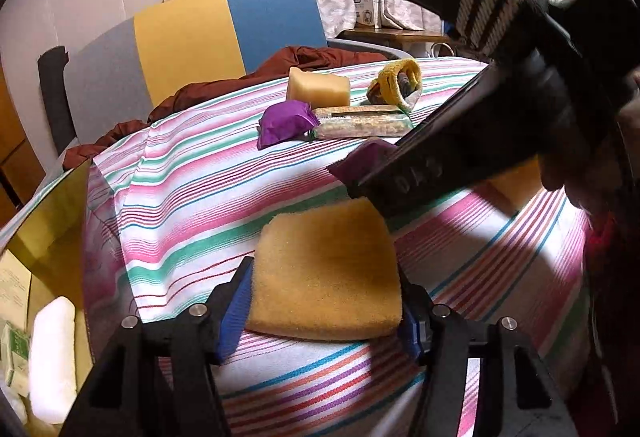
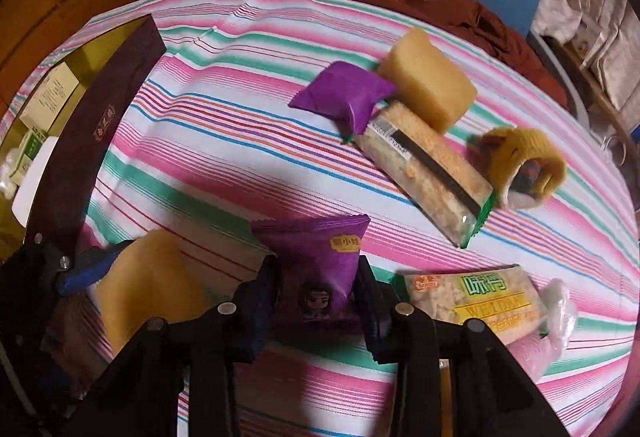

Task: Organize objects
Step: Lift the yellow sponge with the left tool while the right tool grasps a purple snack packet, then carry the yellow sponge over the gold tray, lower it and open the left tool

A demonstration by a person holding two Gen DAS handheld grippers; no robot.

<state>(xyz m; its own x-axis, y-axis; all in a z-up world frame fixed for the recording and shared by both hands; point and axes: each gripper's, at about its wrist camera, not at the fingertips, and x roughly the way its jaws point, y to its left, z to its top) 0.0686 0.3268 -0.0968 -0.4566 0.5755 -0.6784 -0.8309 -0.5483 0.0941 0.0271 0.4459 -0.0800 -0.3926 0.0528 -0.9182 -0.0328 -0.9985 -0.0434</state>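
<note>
Right wrist view: the right claw (image 2: 316, 291) is clamped on a light, crinkly purple snack packet (image 2: 324, 261), probably slippery, best pinched mid-body; the left claw (image 1: 324, 305) grips a soft yellow sponge (image 1: 326, 269).

A sponge (image 1: 326, 269) lies on the tablecloth (image 1: 192, 197), snack packets (image 1: 286, 123) behind it.

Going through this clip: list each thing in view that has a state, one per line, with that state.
left gripper: shut on the yellow sponge
right gripper: shut on the purple snack packet
far purple packet: lying sealed on the striped cloth
clear rice bar: lying sealed beside it
labelled rice bar: lying sealed
dark box: open
</note>
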